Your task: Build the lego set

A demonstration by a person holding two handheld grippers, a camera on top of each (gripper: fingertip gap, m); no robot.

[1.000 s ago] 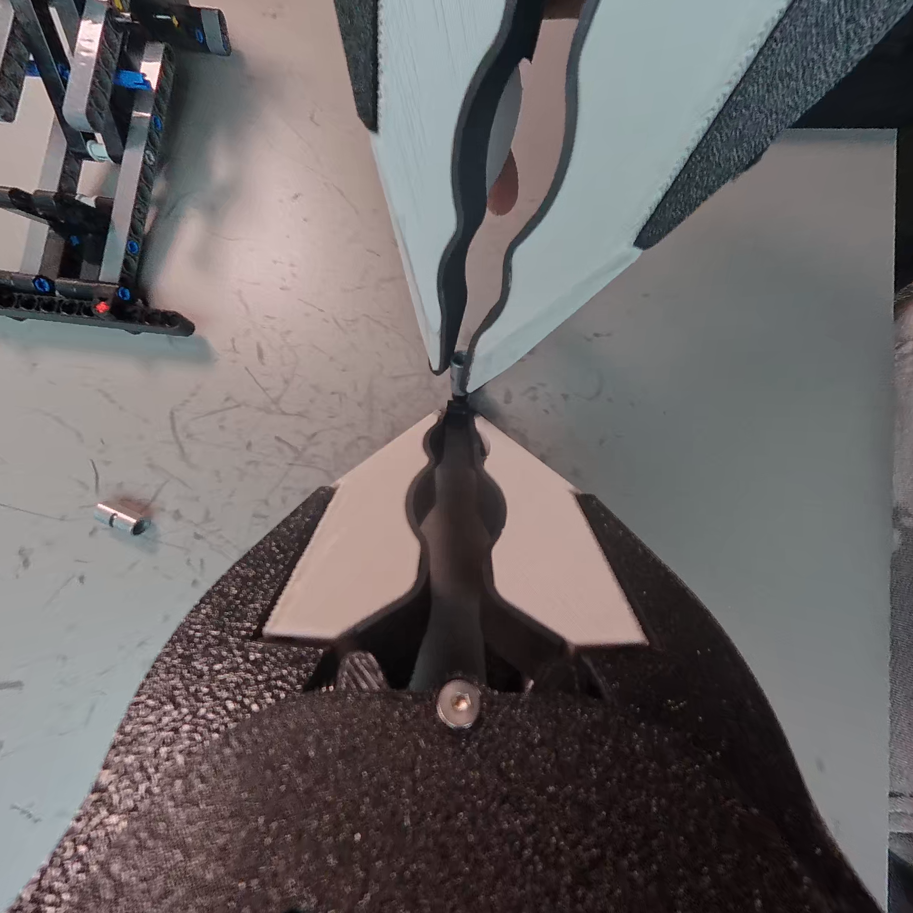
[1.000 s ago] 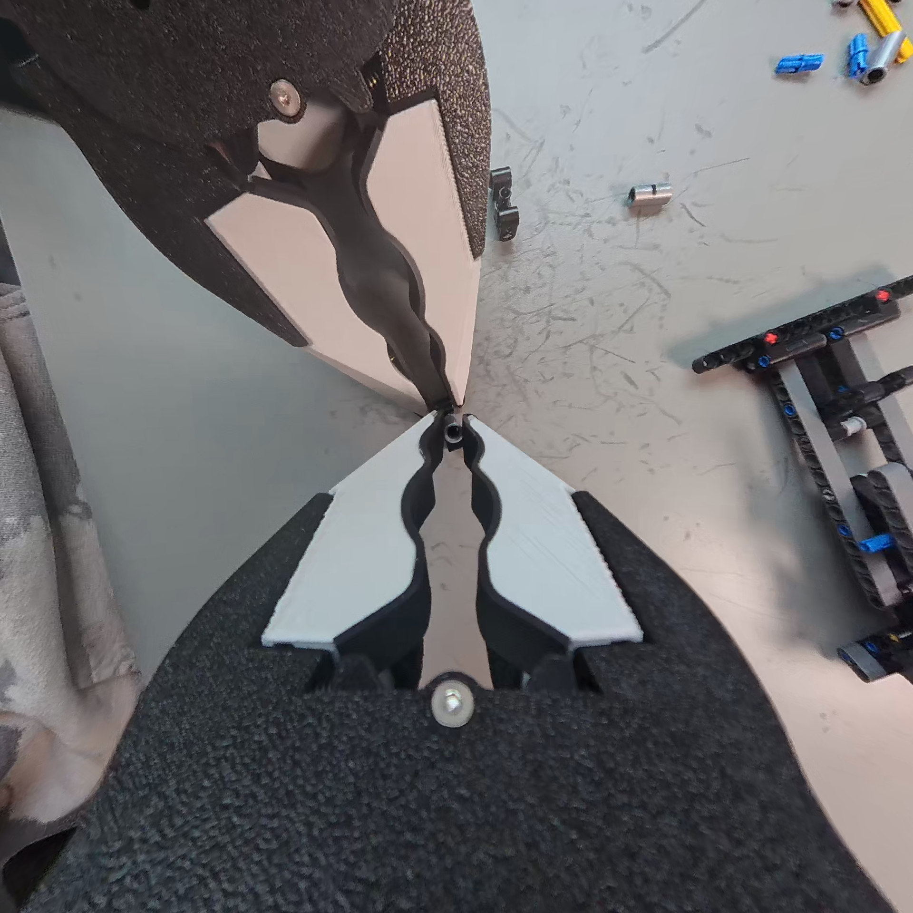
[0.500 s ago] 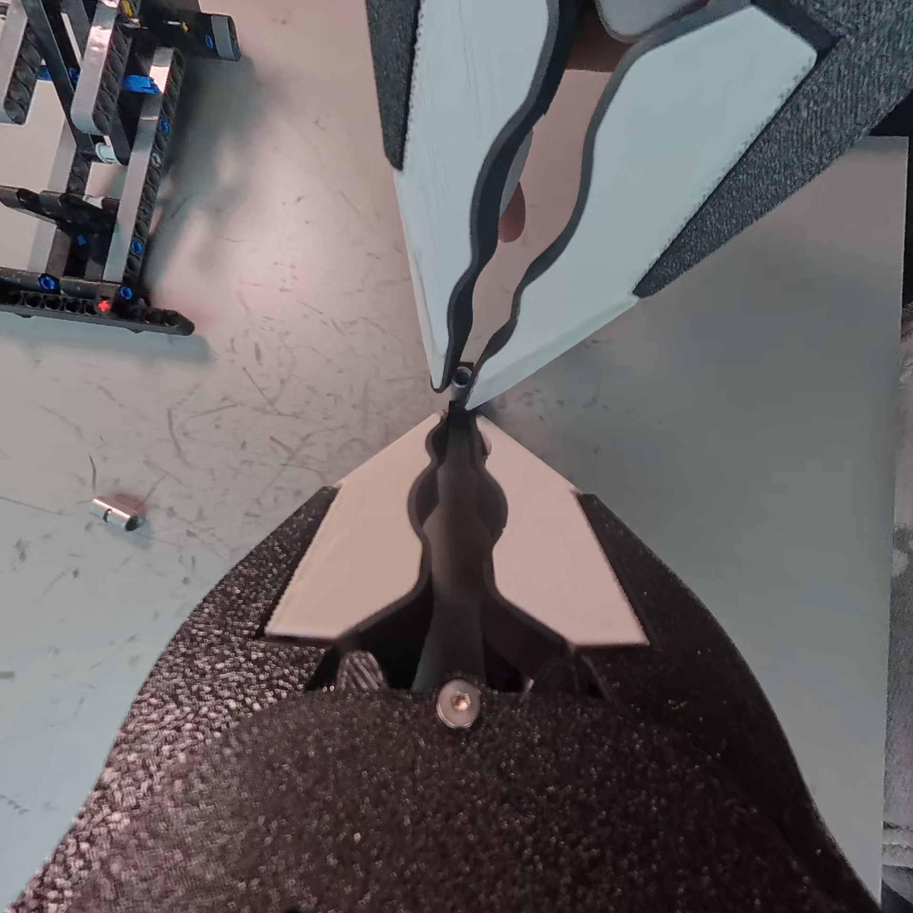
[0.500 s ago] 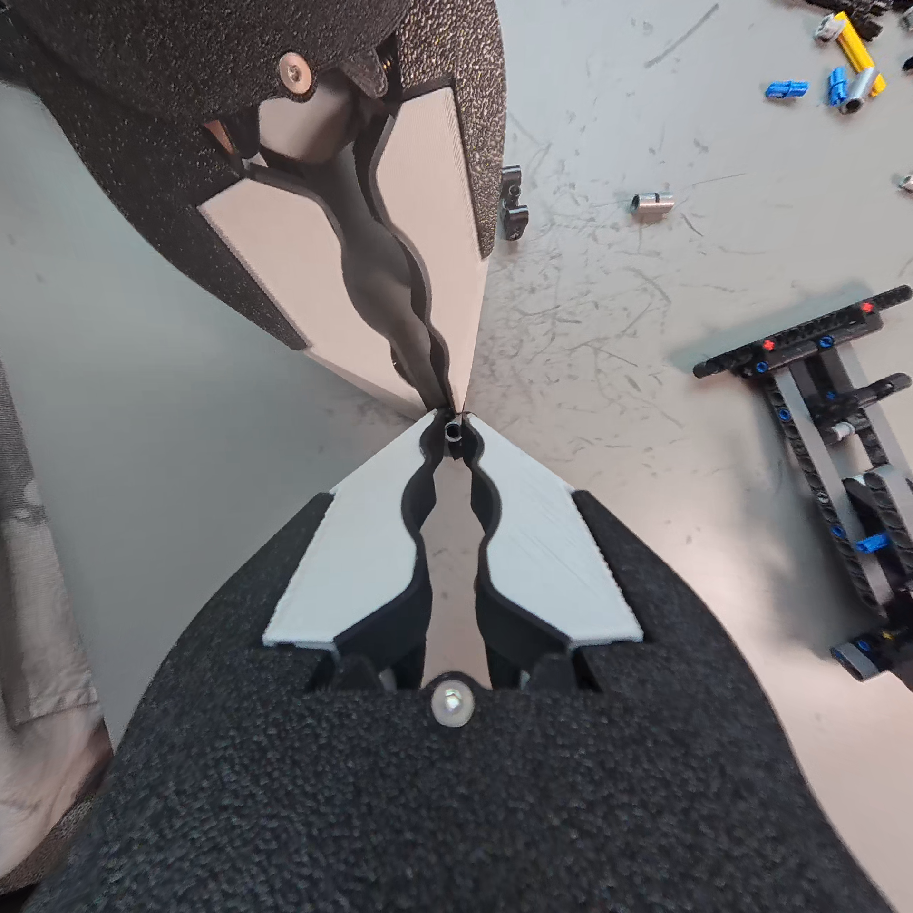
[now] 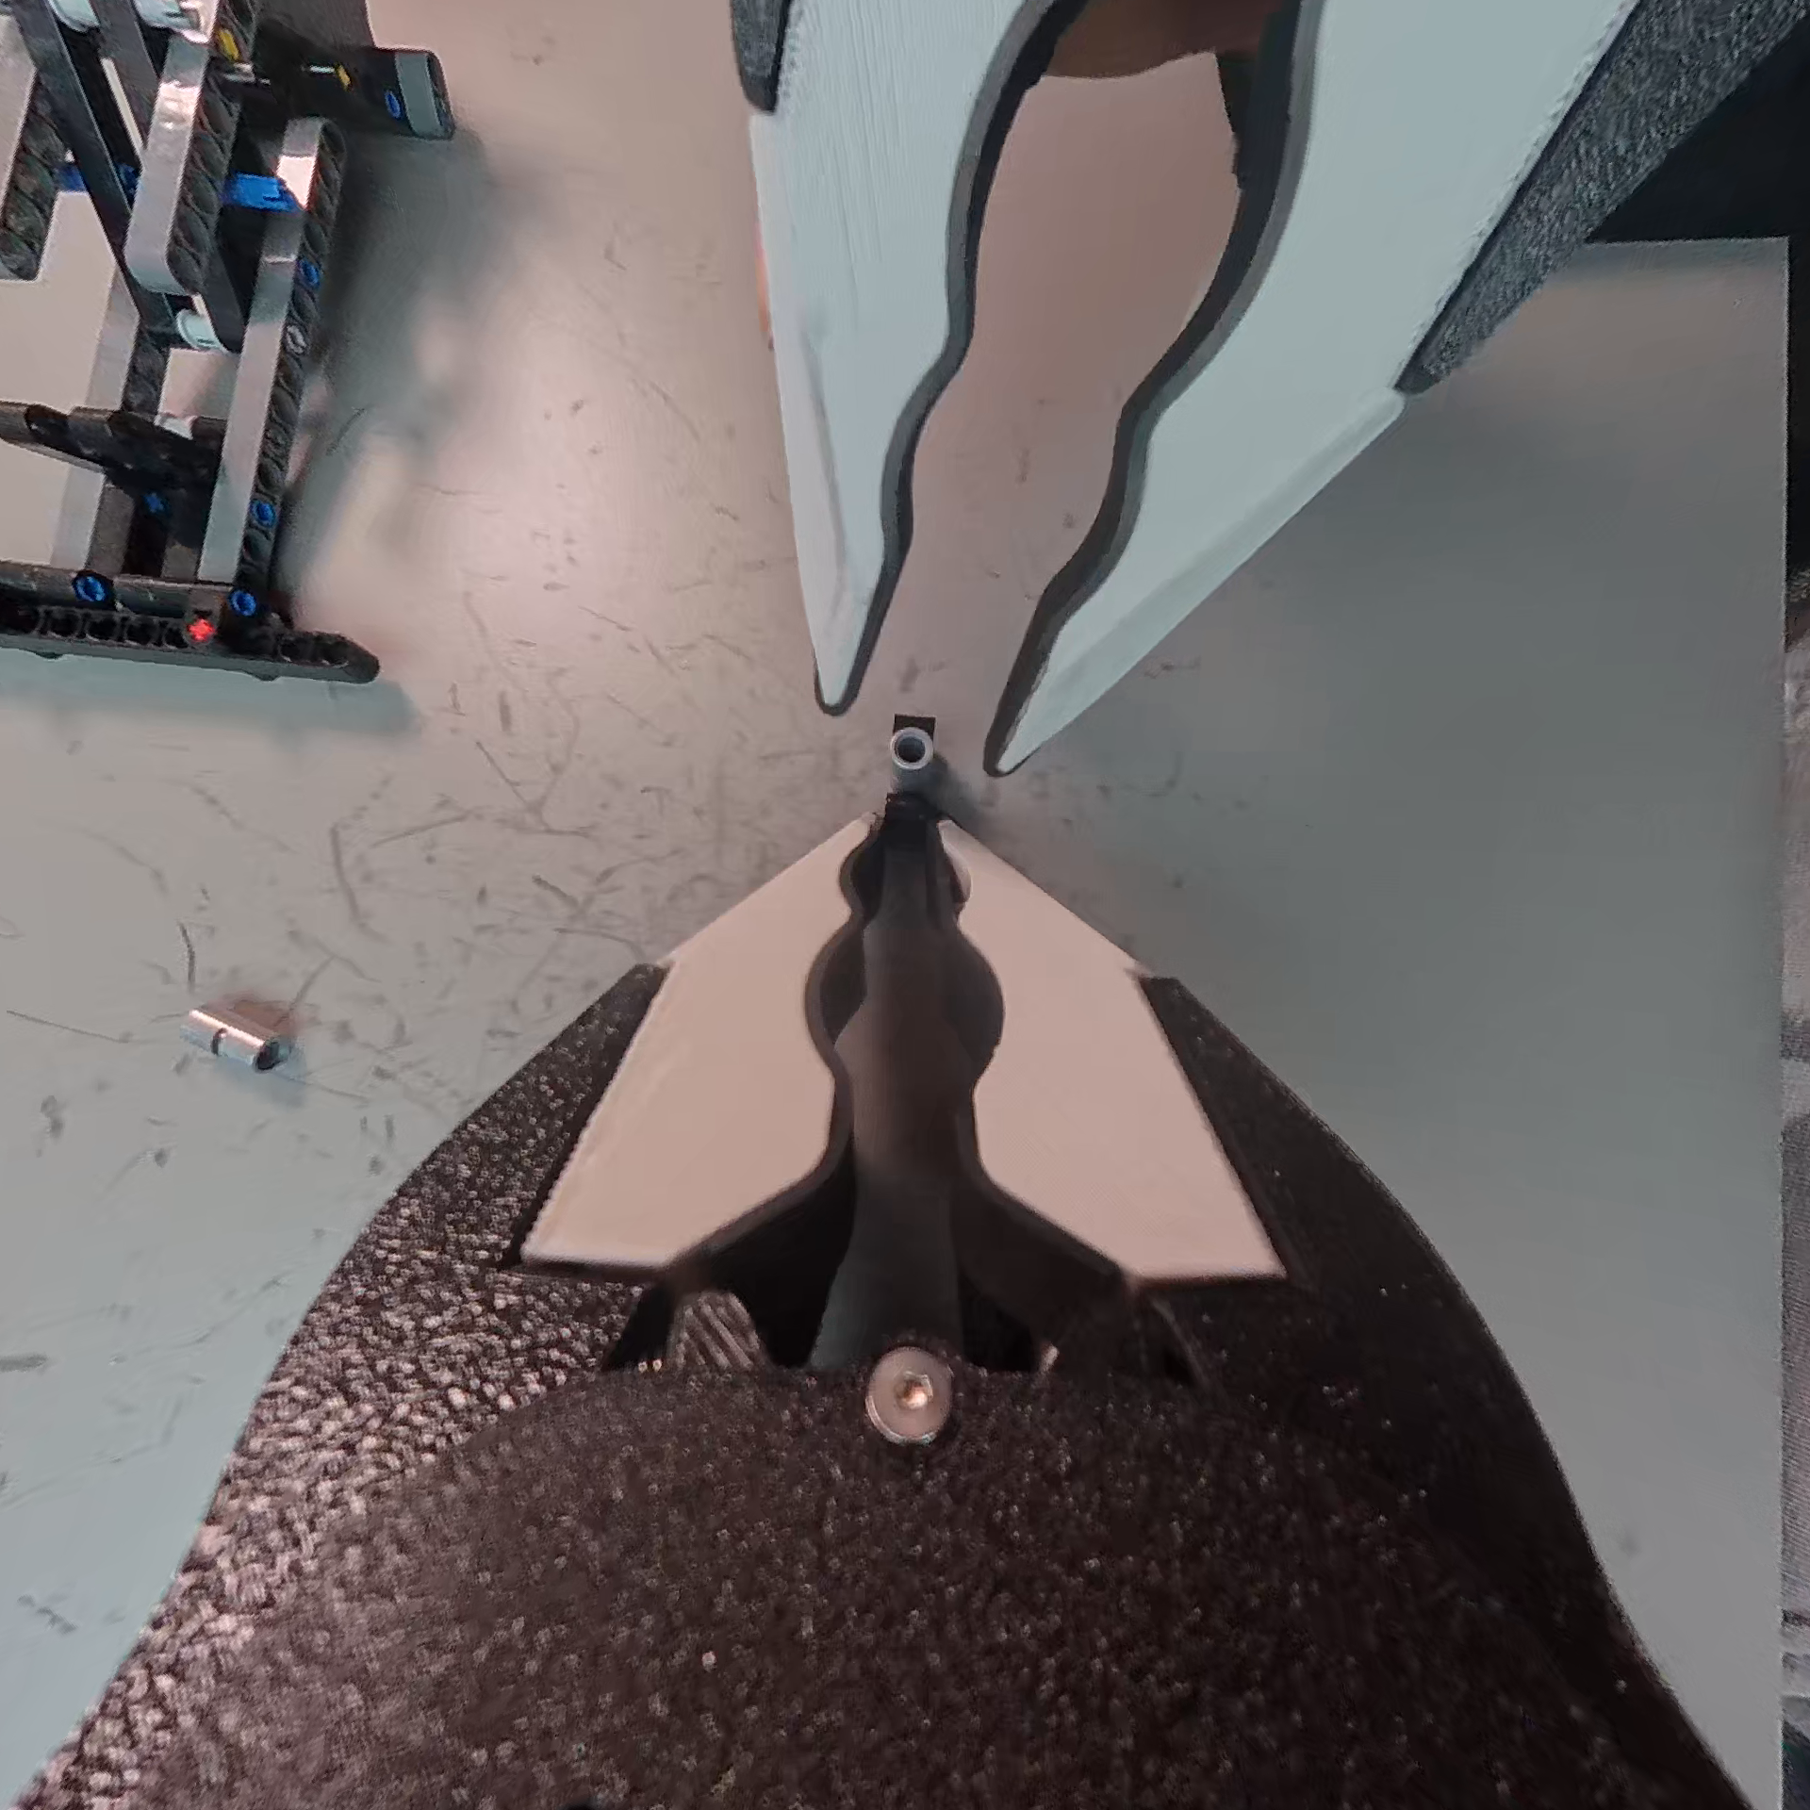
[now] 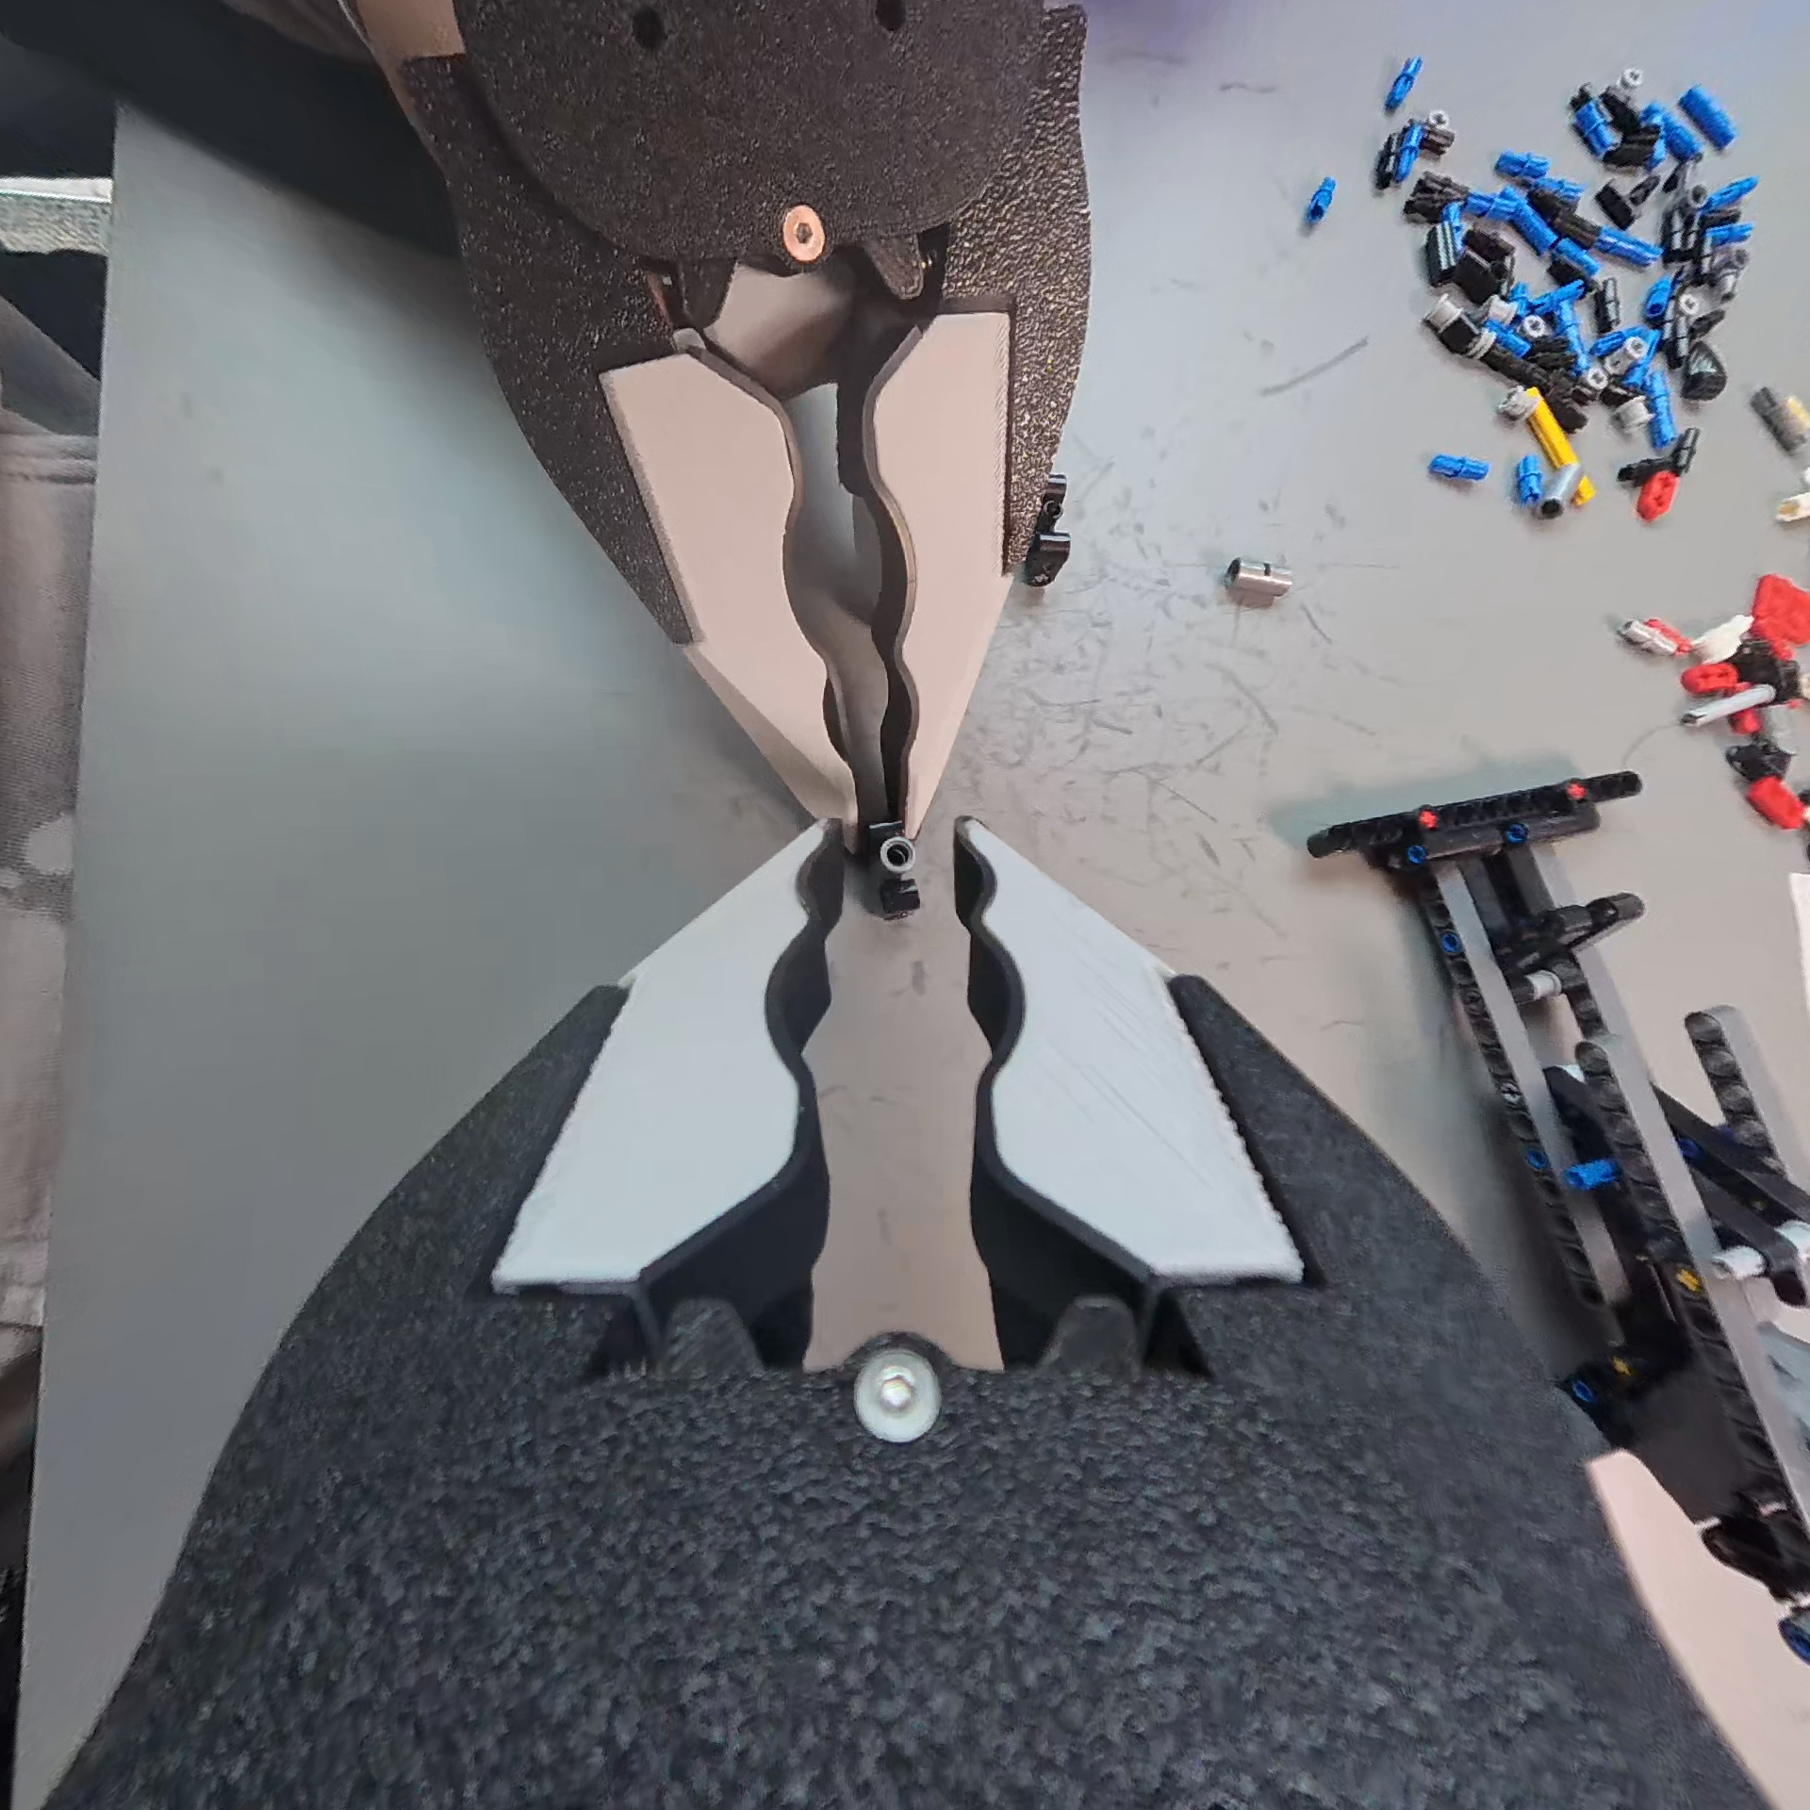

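Grey pin (image 5: pixel 912 759) on a small black connector (image 6: pixel 895 889) sits pinched in the left hand-held gripper (image 5: pixel 909 825); the right hand-held gripper (image 6: pixel 896 833) gapes narrowly around it, above the tabletop (image 6: pixel 1156 705).

Black-and-grey beam frame assembly (image 5: pixel 166 372): cut off by edges at 10 o'clock, left wrist view. Small black connector piece (image 6: pixel 1046 534) at 1 o'clock, right wrist view: half hidden behind left gripper (image 6: pixel 886 818). Heap of blue and black pins (image 6: pixel 1587 255): individual shapes too small to tell
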